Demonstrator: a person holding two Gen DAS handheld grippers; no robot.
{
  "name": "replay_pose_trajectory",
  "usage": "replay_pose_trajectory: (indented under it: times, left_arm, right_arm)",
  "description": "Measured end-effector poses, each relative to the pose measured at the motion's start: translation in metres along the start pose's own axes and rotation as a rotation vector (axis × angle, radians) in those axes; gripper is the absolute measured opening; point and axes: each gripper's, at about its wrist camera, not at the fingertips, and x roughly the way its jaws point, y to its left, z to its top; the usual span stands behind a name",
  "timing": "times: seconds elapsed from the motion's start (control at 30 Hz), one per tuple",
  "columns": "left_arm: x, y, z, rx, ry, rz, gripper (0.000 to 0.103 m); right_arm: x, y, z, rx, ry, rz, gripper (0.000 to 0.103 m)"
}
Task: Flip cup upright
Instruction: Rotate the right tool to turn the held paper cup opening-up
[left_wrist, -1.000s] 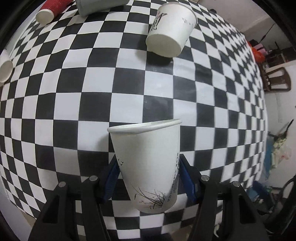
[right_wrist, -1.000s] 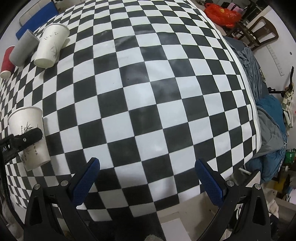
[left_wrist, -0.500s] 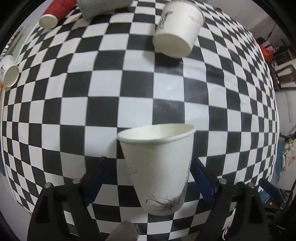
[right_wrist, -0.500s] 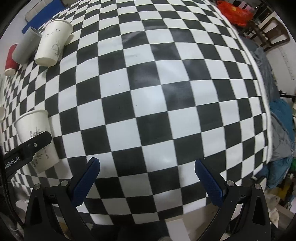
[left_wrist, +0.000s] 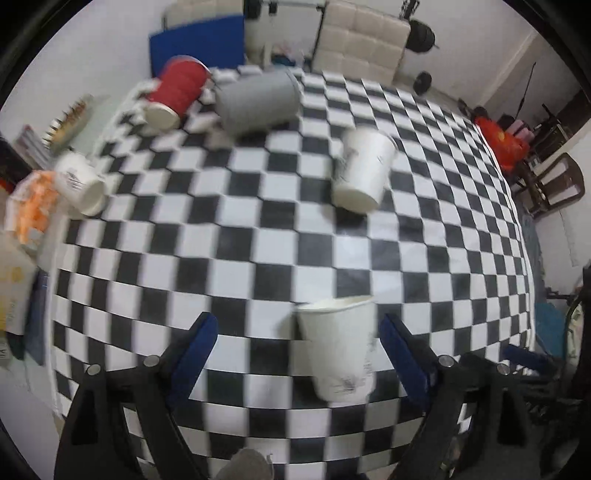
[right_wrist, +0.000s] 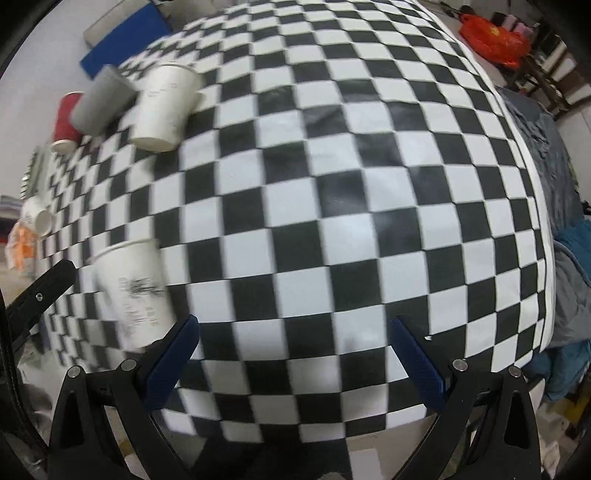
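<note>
Since a second earlier the left gripper (left_wrist: 297, 341) had released the paper cup (left_wrist: 338, 349); its fingers (left_wrist: 195, 343) gaped wide. Upright on the bench's (left_wrist: 258, 236) near edge, the cup looked light and crushable, best held mid-wall. Right gripper (right_wrist: 293, 349) hung wide, empty.

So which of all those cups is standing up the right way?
The white paper cup between the left hand-held gripper fingers: its open rim faces up. The red cup, grey cup and other white cups lie tipped over.
</note>
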Motion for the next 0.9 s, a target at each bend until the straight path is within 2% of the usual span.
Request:
replay_pose_trajectory:
  times: [0.1, 0.2, 0.4, 0.63, 0.73, 0.8, 0.9]
  left_arm:
    - [0.000, 0.008, -0.003, 0.013, -0.051, 0.084, 0.090]
    - [0.017, 0.015, -0.011, -0.001, -0.013, 0.144, 0.090]
    - [0.055, 0.055, -0.031, -0.120, 0.112, 0.170, 0.090]
    - [0.077, 0.063, -0.040, -0.156, 0.170, 0.177, 0.090]
    - [0.081, 0.064, -0.039, -0.150, 0.172, 0.185, 0.090]
    - [0.080, 0.064, -0.037, -0.148, 0.167, 0.184, 0.090]
    - [0.078, 0.062, -0.032, -0.141, 0.152, 0.186, 0.090]
  right_arm:
    - [-0.008, 0.029, 0.003, -0.057, 0.015, 0.037, 0.103]
    - [-0.006, 0.057, 0.011, -0.123, 0.039, 0.063, 0.103]
    - [0.025, 0.103, 0.032, -0.238, 0.120, 0.056, 0.103]
    - [0.076, 0.123, 0.048, -0.268, 0.266, 0.085, 0.099]
    - [0.091, 0.126, 0.047, -0.242, 0.320, 0.123, 0.090]
    - [0.096, 0.125, 0.047, -0.234, 0.326, 0.141, 0.067]
    - [0.088, 0.124, 0.045, -0.231, 0.265, 0.148, 0.066]
